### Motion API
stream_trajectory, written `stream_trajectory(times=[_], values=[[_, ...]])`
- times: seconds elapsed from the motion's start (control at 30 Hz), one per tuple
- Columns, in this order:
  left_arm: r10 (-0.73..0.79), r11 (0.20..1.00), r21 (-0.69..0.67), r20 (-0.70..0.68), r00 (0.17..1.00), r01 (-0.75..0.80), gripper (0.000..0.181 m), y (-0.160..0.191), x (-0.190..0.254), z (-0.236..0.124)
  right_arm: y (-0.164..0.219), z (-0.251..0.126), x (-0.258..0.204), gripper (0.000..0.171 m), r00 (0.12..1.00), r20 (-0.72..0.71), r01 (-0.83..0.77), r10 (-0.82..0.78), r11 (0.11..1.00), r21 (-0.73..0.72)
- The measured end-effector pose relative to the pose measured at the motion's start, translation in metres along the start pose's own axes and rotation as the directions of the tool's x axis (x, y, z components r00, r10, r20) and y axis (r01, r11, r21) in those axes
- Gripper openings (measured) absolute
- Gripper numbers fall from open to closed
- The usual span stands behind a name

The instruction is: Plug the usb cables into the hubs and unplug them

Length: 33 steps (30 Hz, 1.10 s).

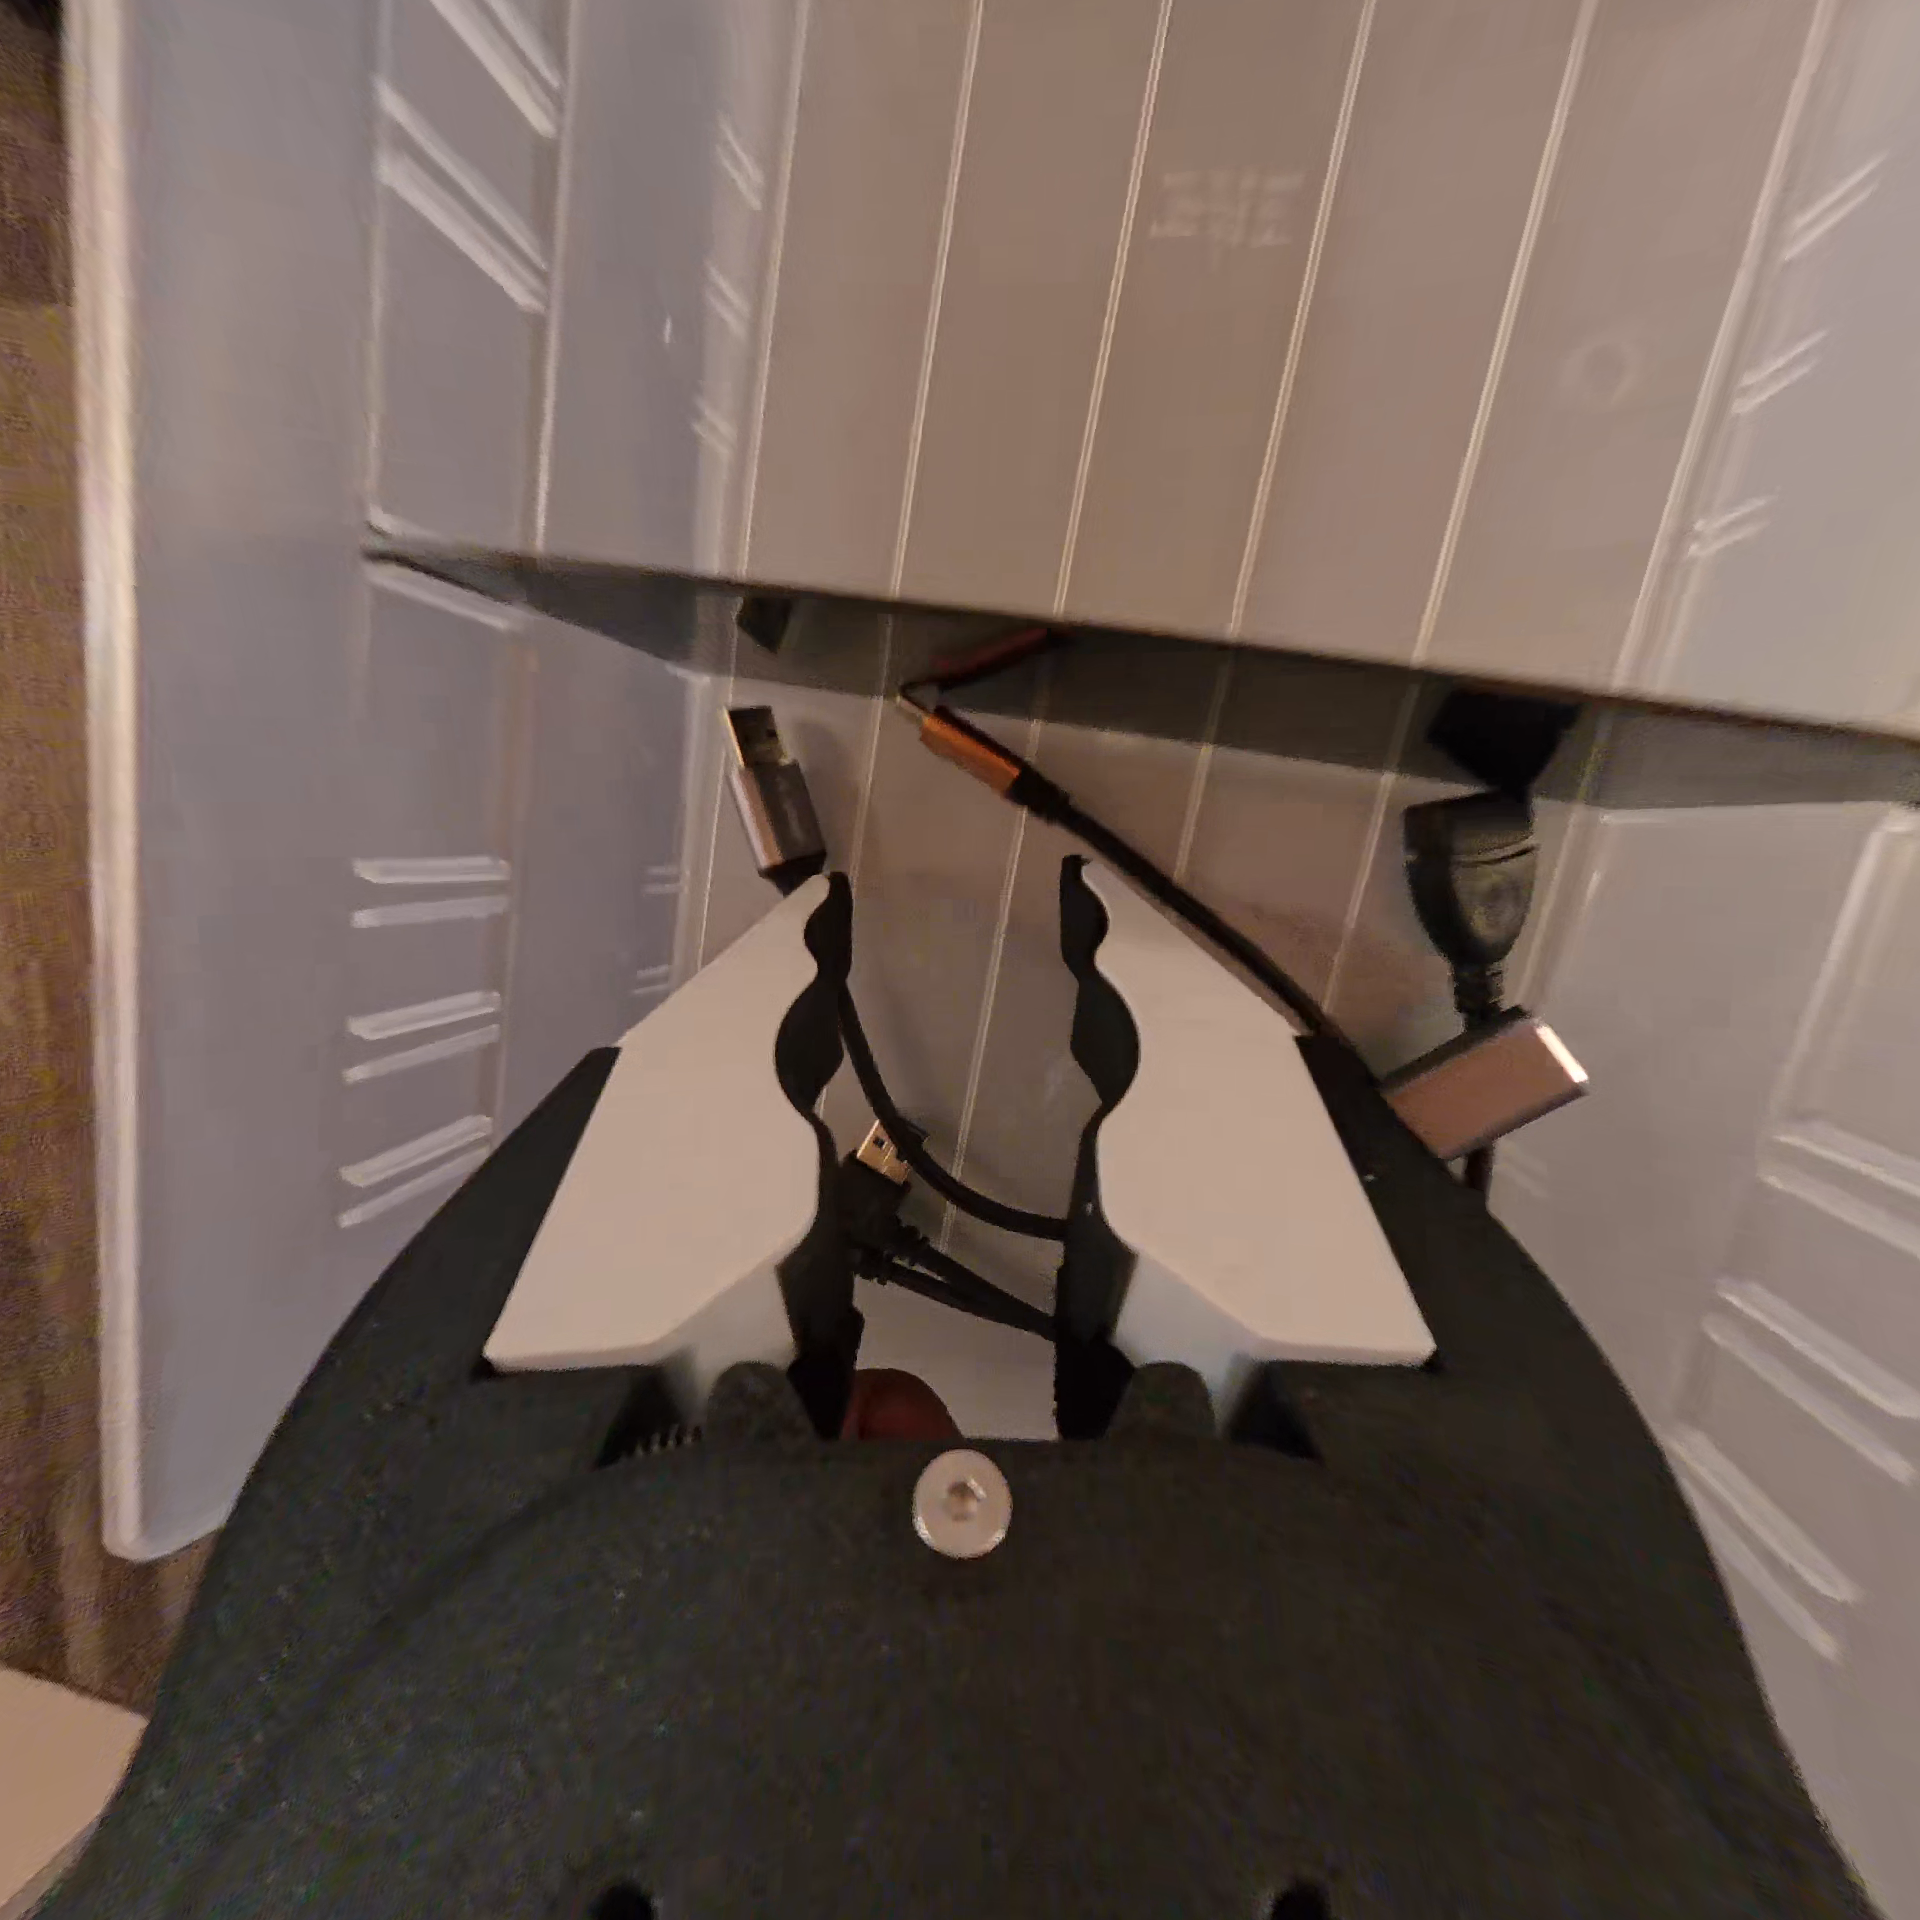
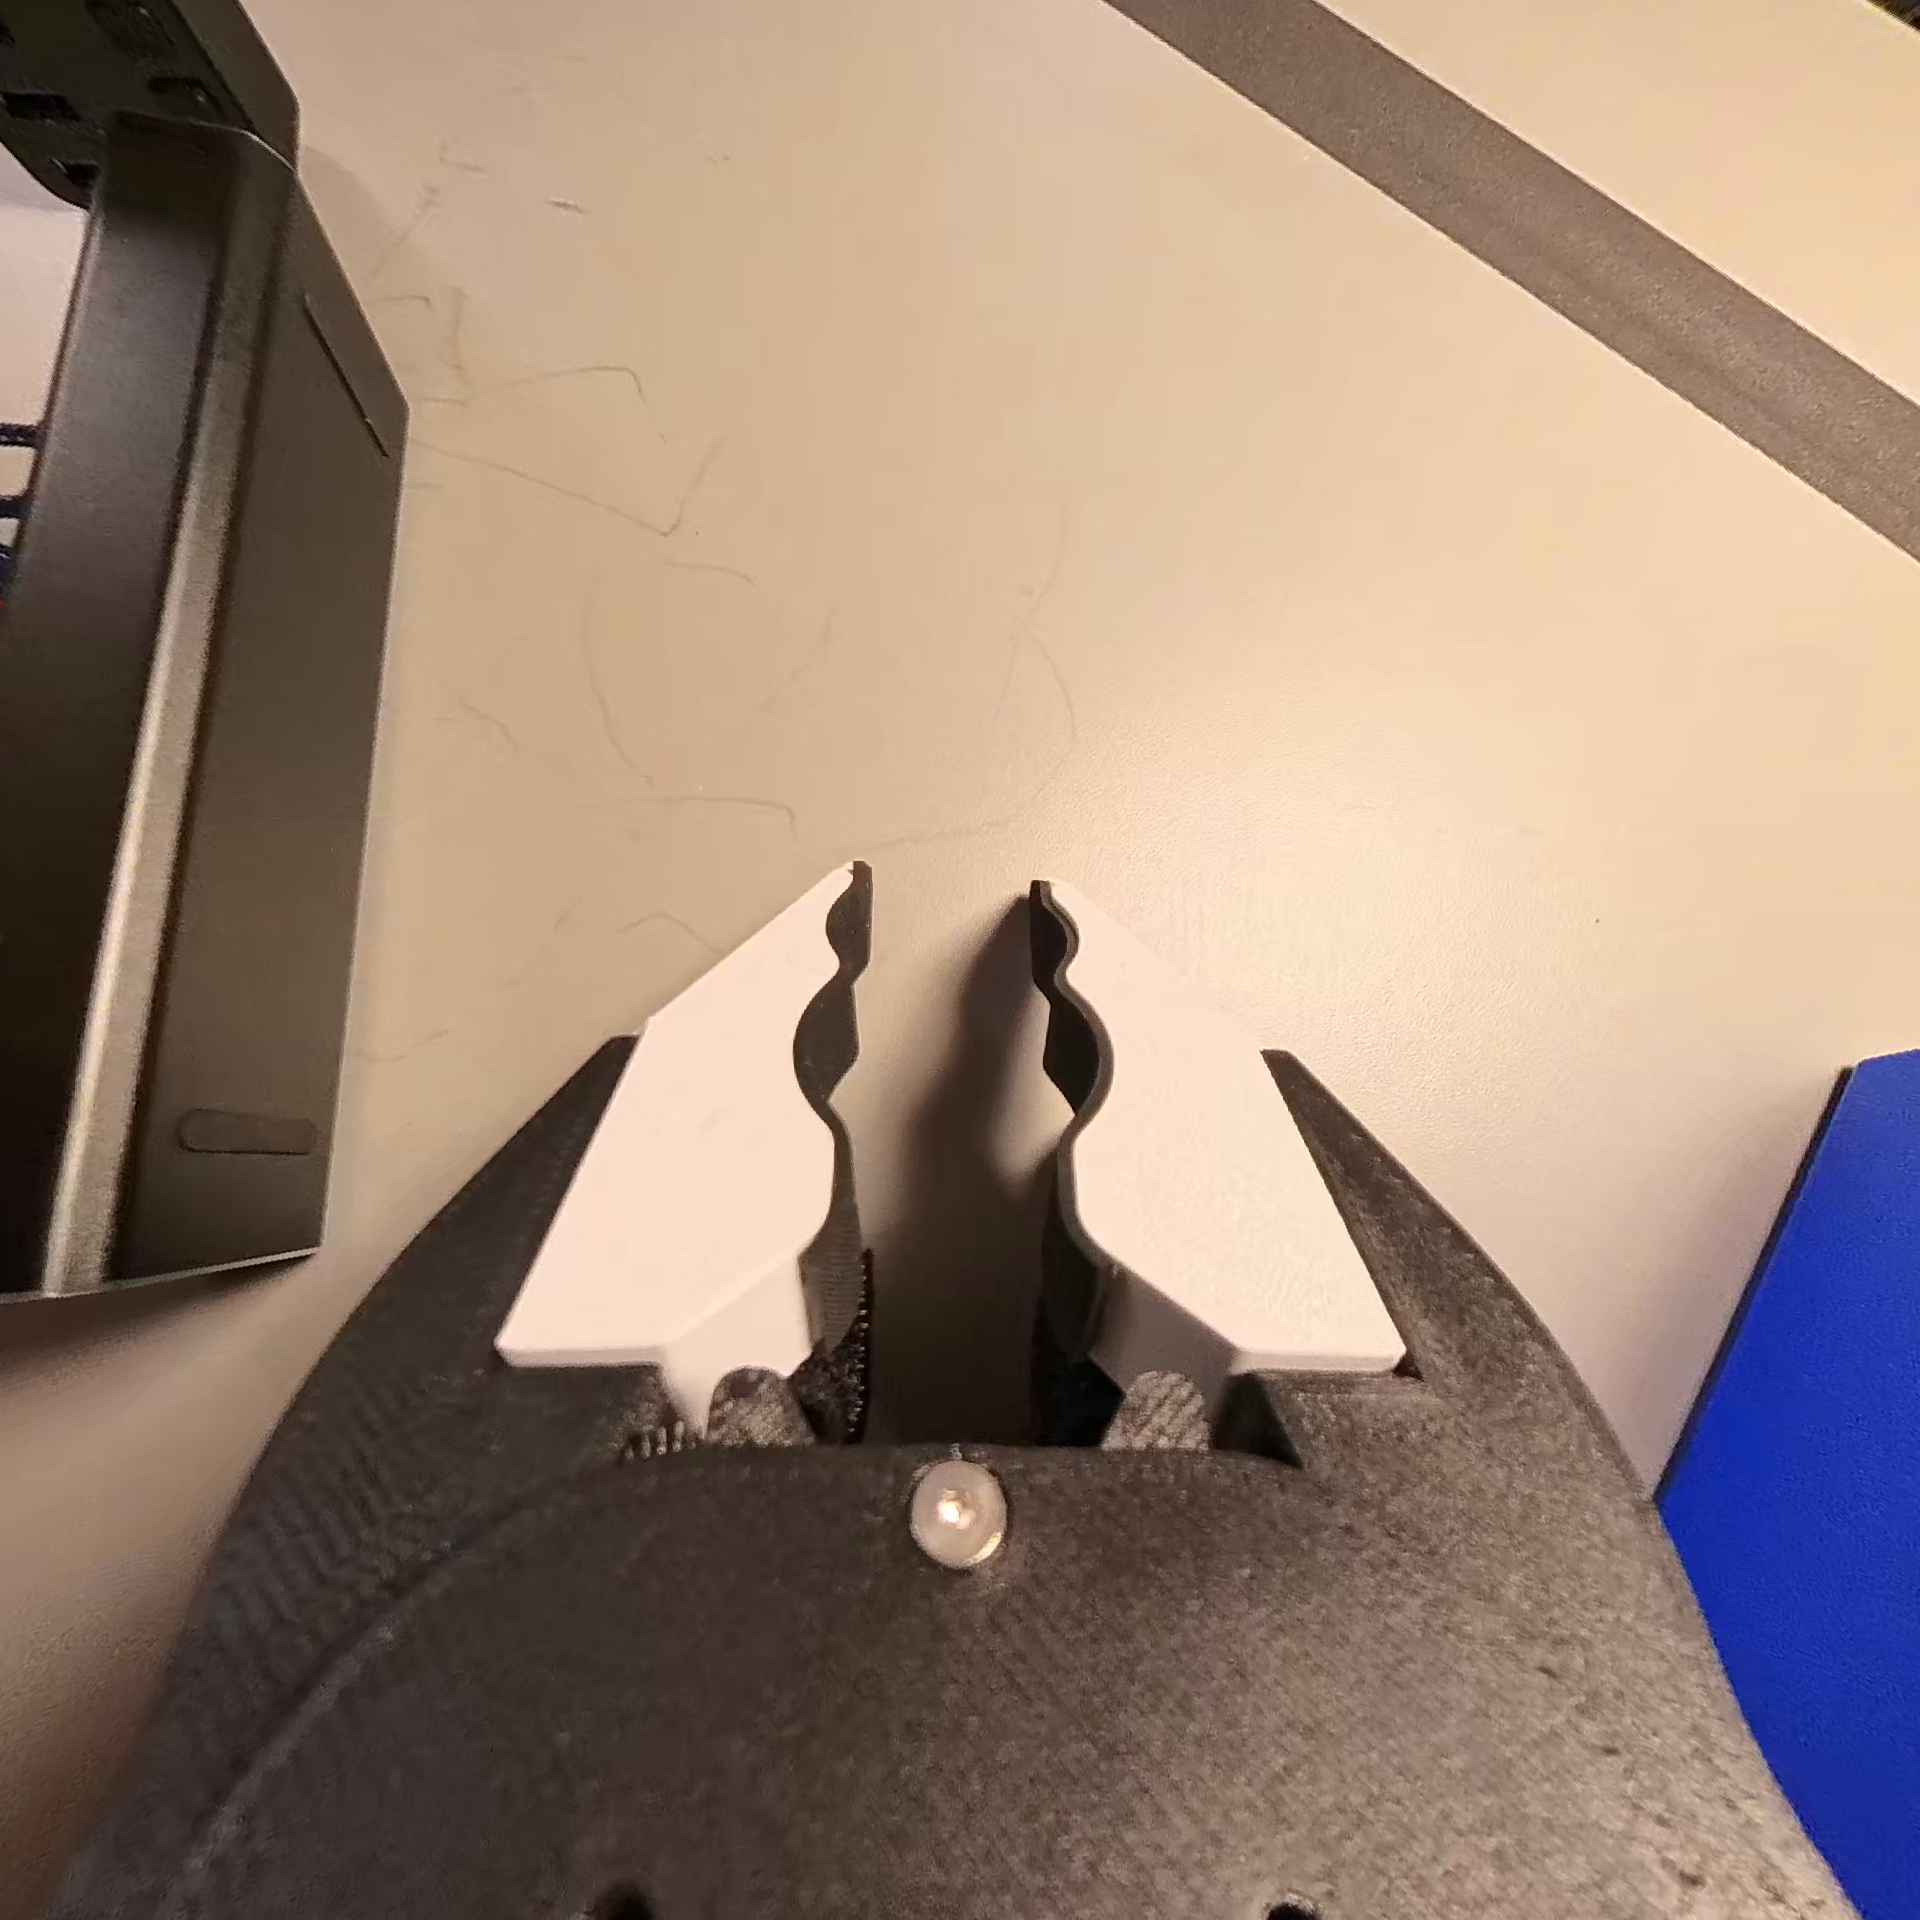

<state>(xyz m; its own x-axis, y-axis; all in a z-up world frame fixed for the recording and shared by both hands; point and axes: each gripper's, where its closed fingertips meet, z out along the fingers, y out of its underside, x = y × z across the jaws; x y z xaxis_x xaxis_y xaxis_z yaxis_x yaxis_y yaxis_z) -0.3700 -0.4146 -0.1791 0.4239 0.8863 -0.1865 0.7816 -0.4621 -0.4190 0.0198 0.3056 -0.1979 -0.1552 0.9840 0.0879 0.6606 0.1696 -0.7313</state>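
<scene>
In the left wrist view my left gripper (image 1: pixel 951 878) is open, pointing into a translucent white plastic bin (image 1: pixel 260 727) that holds loose cables. A silver USB plug (image 1: pixel 769 795) lies just past the left fingertip. An orange-sleeved plug (image 1: pixel 966 764) on a black cable lies just past the right one. A small black plug (image 1: pixel 878 1158) and thin black cables (image 1: pixel 987 1216) lie between the fingers, not pinched. A black USB socket end (image 1: pixel 1475 883) and a grey metal connector (image 1: pixel 1486 1091) lie to the right. My right gripper (image 2: pixel 951 883) is open and empty over a beige tabletop (image 2: pixel 1039 520).
A ribbed white panel (image 1: pixel 1143 364) with a dark grey edge (image 1: pixel 1195 696) overhangs the far ends of the cables. In the right wrist view a dark grey metal box (image 2: pixel 229 727) stands at the left, a blue flat object (image 2: pixel 1808 1455) at the right, and a dark strip (image 2: pixel 1558 239) crosses the top right.
</scene>
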Motion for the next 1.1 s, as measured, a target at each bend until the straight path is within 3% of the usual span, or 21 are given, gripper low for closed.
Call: stream_trajectory(times=[0.1,0.23,0.33,0.5,0.63,0.77,0.87,1.0,1.1], values=[[-0.043,0.999,0.017,-0.036,0.998,0.044,0.044,-0.014,0.004,0.0,0.0,0.0,0.0,0.03,1.0,-0.002,0.007,-0.007,1.0,0.001],[-0.094,0.994,-0.072,-0.082,0.992,0.088,0.048,-0.01,0.009,0.02,0.0,0.0,-0.001,0.029,1.0,-0.004,0.014,-0.014,1.0,0.001],[-0.145,0.989,-0.026,-0.128,0.981,0.143,0.021,-0.016,0.009,0.026,0.0,0.0,-0.001,0.028,1.0,-0.009,0.024,-0.024,1.0,0.003],[-0.179,0.981,0.051,-0.171,0.969,0.19,0.012,-0.015,0.004,0.015,0.0,0.0,-0.002,0.027,0.999,-0.015,0.036,-0.036,0.999,0.004],[-0.22,0.919,0.266,-0.269,0.938,0.292,0.01,-0.033,-0.002,-0.034,0.0,-0.001,-0.002,0.026,0.999,-0.011,0.039,-0.039,0.999,0.005],[-0.165,0.793,0.51,-0.347,0.923,0.333,0.008,-0.054,-0.007,-0.111,0.0,-0.001,-0.003,0.026,0.999,-0.007,0.042,-0.042,0.999,0.005],[-0.086,0.67,0.655,-0.398,0.913,0.349,0.008,-0.065,-0.007,-0.172,0.0,-0.001,-0.003,0.026,0.999,-0.005,0.047,-0.047,0.999,0.006],[0.018,0.521,0.774,-0.432,0.902,0.36,0.008,-0.072,-0.008,-0.227,0.0,-0.002,-0.005,0.025,0.998,-0.008,0.06,-0.06,0.998,0.008],[0.104,0.336,0.873,-0.408,0.907,0.354,0.008,-0.075,-0.008,-0.271,0.001,-0.002,-0.005,0.025,0.998,-0.011,0.065,-0.065,0.998,0.009]])
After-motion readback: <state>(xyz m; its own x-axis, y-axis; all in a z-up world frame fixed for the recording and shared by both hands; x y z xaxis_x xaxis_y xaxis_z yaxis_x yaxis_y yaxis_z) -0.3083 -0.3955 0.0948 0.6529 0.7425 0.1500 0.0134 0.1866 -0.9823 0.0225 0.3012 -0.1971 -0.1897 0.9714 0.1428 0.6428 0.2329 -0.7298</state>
